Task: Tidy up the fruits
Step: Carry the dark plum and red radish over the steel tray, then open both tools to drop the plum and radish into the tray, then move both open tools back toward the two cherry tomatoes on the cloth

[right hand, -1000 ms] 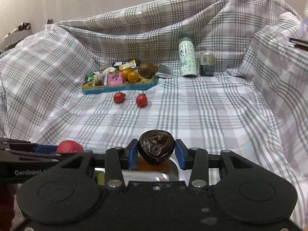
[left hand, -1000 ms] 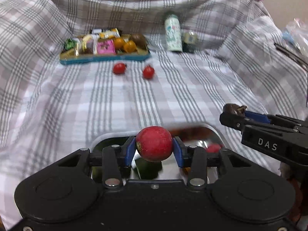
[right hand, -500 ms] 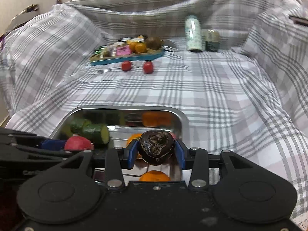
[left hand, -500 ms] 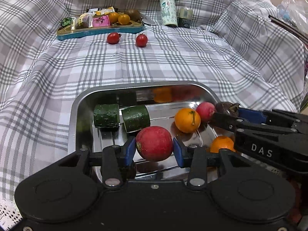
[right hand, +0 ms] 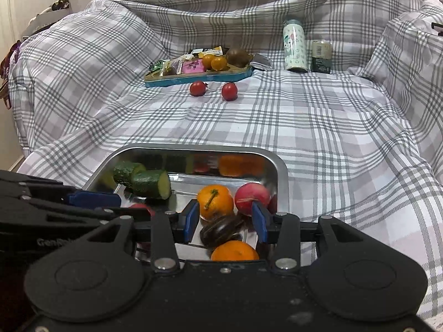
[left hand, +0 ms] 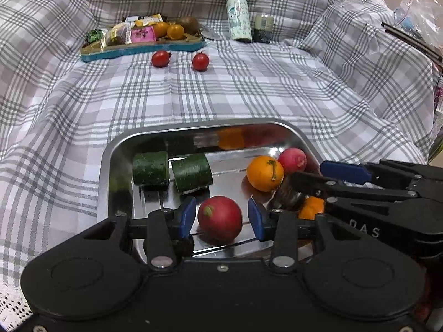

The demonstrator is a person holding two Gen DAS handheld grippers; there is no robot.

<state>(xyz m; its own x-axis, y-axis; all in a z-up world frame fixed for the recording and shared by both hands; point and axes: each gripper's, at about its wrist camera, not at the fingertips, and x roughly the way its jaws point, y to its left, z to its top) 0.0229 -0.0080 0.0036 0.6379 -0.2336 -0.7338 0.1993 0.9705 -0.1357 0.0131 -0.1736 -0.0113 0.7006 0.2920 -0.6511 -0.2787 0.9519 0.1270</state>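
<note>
Fruits: a red round fruit (left hand: 220, 218) lies on the floor of the steel tray (left hand: 109, 163), between the blue pads of the left hand-held gripper (left hand: 220, 218), with a gap on both sides.
Dark wrinkled fruit: this dark fruit (right hand: 221, 231) sits in the tray between the pads of the right hand-held gripper (right hand: 224, 222), next to an orange fruit (right hand: 234, 251) at the near edge.
Left hand-held gripper: spread, holding nothing.
Right hand-held gripper: spread as well; the fruit looks free of both pads.
Others in the tray: two cucumber pieces (left hand: 171, 171), an orange with a stem (left hand: 265, 173) and a pink-red fruit (left hand: 292, 160) touching it.
Further away: two small tomatoes (right hand: 213, 90) lie on the checked cloth (left hand: 249, 94), just before a blue tray of snacks (right hand: 198, 76) that also holds small oranges (right hand: 215, 62); a bottle (right hand: 295, 48) and a can (right hand: 321, 56) stand to the right of it.
Step in hand: both fruits appear delivered, so it seems to be the release.
Next move: I judge both hand-held grippers must lift straight up without pushing the round fruits, then go toward the tomatoes.
</note>
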